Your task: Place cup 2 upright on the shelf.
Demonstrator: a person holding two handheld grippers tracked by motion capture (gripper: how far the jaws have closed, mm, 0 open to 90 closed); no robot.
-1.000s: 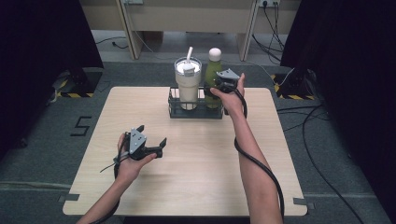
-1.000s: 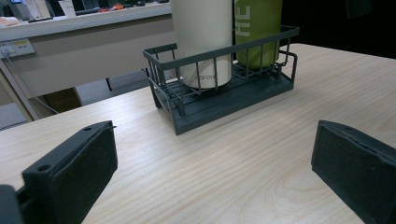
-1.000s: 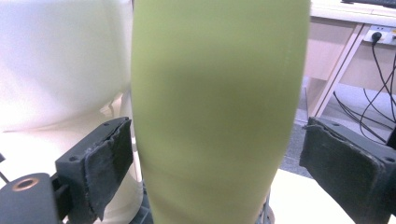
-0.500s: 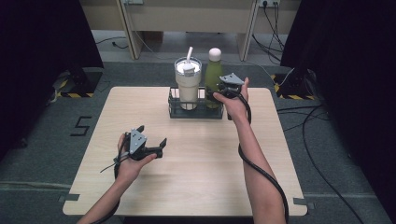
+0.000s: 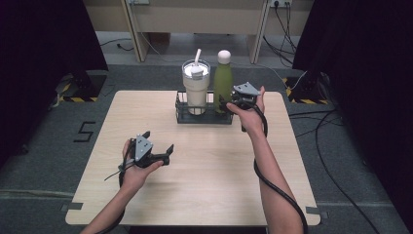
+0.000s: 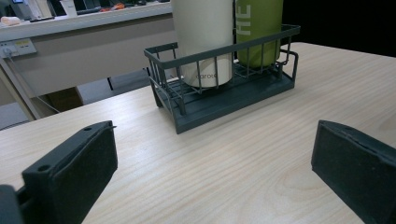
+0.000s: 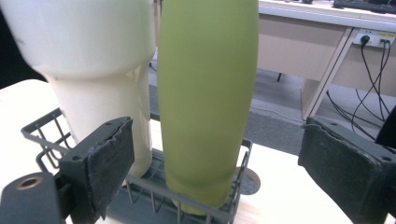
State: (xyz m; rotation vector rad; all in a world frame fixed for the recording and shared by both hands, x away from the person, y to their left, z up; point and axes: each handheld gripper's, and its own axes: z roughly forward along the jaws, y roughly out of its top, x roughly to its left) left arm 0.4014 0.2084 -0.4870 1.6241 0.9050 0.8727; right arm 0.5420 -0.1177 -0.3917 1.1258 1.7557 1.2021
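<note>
My right gripper [image 5: 228,102], jaws apart, faces the tall green metal bottle [image 7: 205,102] standing in the dark wire basket [image 5: 181,116]; my left gripper [image 5: 158,146] rests on the bench, jaws apart.

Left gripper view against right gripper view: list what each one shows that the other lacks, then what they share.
Left gripper view alone: the whole dark wire basket seen from a distance across a broad stretch of bare wooden table, white lettering on the green bottle, and small print low on the cream tumbler. Right gripper view alone: the bottle up close between open jaws, and a wall socket with hanging cables. Both share the tumbler and bottle standing side by side in the basket, and a desk behind.
</note>
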